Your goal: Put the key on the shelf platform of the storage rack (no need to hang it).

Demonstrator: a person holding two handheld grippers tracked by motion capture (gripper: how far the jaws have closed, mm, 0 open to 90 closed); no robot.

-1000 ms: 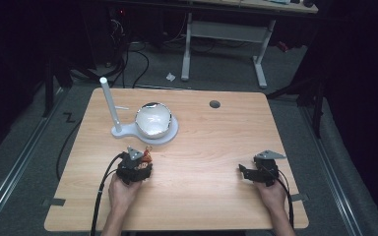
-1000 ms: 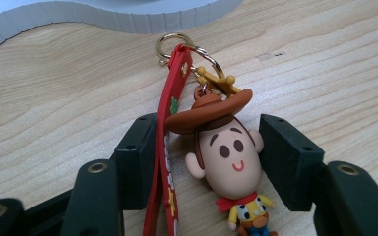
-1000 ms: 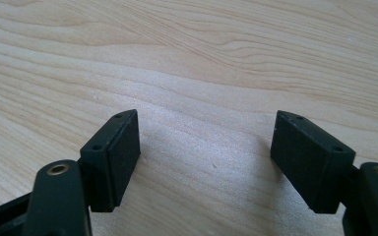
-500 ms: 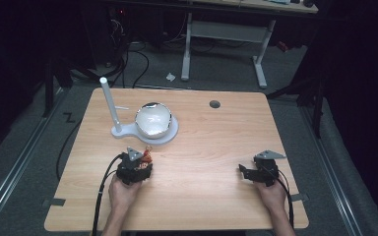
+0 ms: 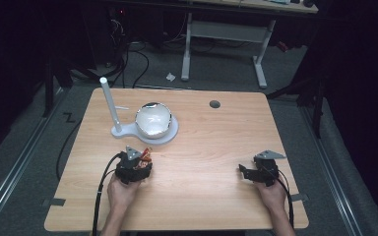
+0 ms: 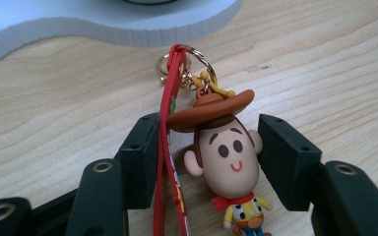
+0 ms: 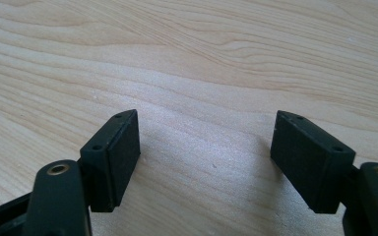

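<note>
Two black pads of the left gripper (image 6: 206, 157) clamped on a cowboy keychain figure (image 6: 229, 162), right pad pressed against its head by the ear, left pad pressed on the red strap (image 6: 170, 147) running beside the head. Brown hat tipped toward the far side, gold ring (image 6: 189, 64) lying just past the brim on the wood. Figure's yellow shirt and red neckerchief seen low between the jaws. Held near the left front part of the tabletop (image 5: 211, 147), in the high view as left gripper (image 5: 140, 160) with a spot of red and orange at its tip, hand wrapped around the body, cable trailing to the near edge. Just beyond it, a white flat base (image 5: 170, 137) carrying a shiny round bowl (image 5: 152, 119), with a white upright post (image 5: 109, 103) at its left end. Farther right, a small dark round hole (image 5: 214, 104) near the far edge. Right gripper (image 7: 206, 157) spread wide, nothing between its pads, resting over bare wood; in the high view, right gripper (image 5: 246, 173) well apart from the left one, near the right front corner.
</note>
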